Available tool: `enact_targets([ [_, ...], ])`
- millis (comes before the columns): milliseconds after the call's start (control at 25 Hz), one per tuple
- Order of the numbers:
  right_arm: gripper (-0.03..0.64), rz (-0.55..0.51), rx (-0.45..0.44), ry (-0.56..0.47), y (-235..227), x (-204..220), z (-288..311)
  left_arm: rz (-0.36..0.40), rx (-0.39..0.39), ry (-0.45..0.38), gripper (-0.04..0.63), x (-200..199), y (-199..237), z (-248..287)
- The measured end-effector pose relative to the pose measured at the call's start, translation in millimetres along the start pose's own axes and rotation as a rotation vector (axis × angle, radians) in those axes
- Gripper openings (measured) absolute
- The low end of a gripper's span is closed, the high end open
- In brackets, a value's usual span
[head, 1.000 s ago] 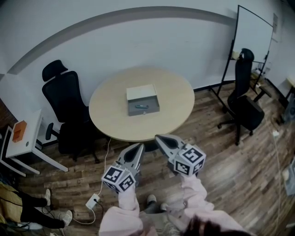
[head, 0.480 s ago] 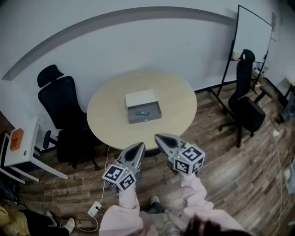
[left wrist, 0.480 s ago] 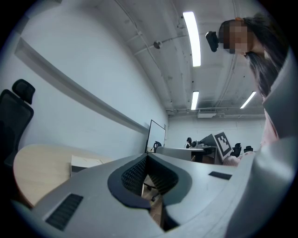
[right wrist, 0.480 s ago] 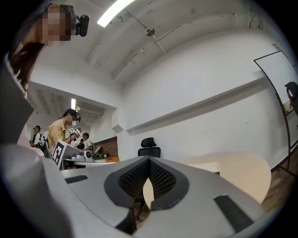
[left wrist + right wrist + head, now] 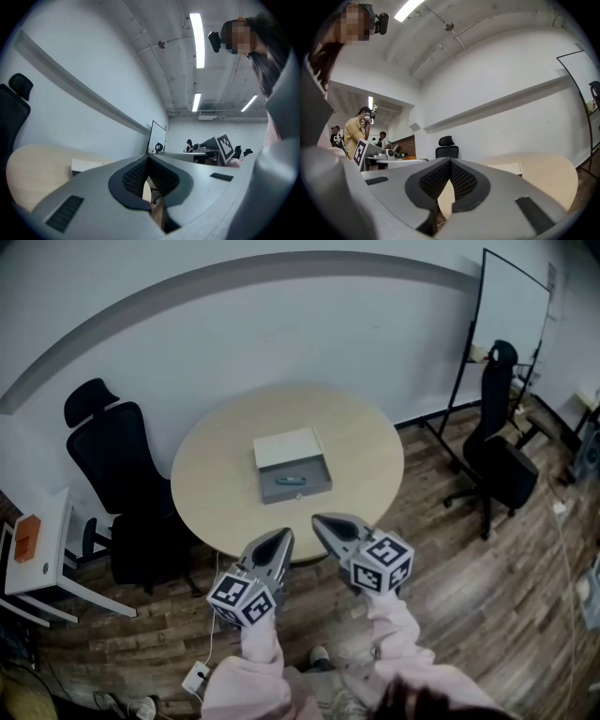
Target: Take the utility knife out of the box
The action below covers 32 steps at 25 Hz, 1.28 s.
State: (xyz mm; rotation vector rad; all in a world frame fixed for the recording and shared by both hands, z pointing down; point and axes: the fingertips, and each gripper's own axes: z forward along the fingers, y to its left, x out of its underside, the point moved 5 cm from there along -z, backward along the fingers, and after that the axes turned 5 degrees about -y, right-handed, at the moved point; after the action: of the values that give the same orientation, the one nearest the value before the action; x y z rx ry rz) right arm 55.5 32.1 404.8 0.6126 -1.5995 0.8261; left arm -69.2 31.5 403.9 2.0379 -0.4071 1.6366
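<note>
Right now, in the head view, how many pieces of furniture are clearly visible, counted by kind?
Black high-back office chairs: 2
Round beige table: 1
Small white side table: 1
Whiteboard on a black stand: 1
Total: 5

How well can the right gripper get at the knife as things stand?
Probably not yet: the right gripper, shut, is short of the table's near edge, and the knife lies farther in, in the box. The box is open and nothing stands between, so the way looks free.
</note>
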Motion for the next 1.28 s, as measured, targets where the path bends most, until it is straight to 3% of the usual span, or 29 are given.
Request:
enact_targets([
  [1280,0.002,0.044,0.04,0.024,-42.3,16.6,48.6,-0.054,0.008,0.033,0.001,18.6,59.8,26.4],
])
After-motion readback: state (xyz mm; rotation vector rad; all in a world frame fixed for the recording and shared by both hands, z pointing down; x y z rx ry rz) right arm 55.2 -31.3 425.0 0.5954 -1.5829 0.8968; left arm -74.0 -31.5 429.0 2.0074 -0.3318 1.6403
